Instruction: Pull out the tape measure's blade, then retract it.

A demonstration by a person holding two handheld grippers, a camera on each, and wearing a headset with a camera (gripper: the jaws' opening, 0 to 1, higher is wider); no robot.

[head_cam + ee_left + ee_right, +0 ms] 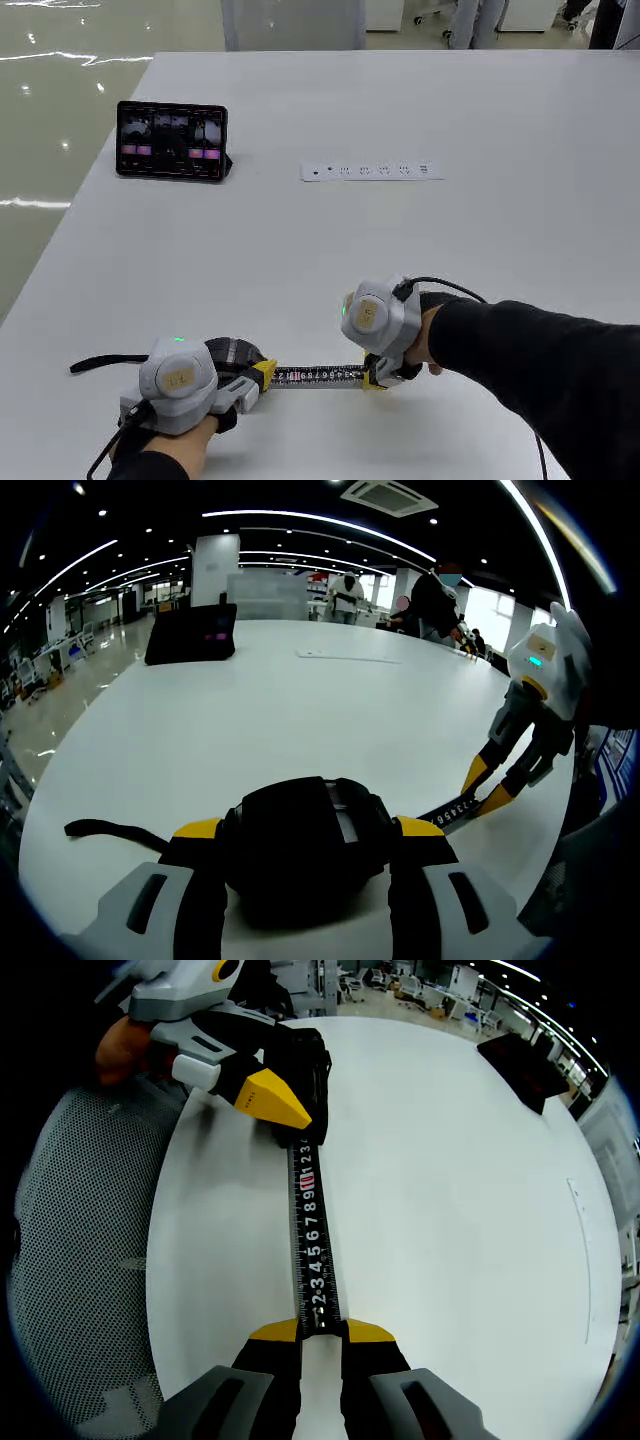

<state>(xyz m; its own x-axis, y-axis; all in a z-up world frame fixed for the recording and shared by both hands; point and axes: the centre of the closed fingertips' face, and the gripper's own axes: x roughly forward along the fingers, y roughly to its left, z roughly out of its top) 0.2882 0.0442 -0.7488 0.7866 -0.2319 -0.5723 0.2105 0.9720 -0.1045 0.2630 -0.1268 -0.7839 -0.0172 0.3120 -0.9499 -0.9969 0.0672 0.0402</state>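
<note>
We have the blade [312, 1240] out along the surface [400, 250];
our left claw [310, 830] clamps the tape measure [305, 860]; our right claw [320, 1331] pinches the blade's end.

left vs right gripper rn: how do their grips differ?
The left gripper clamps the black tape measure case; the right gripper pinches the end of the blade. The left jaws stand wide apart around the case; the right jaws are almost together on the thin blade. Shared: grey bodies, yellow fingertips, both low over the white table, facing each other along the extended blade.
</note>
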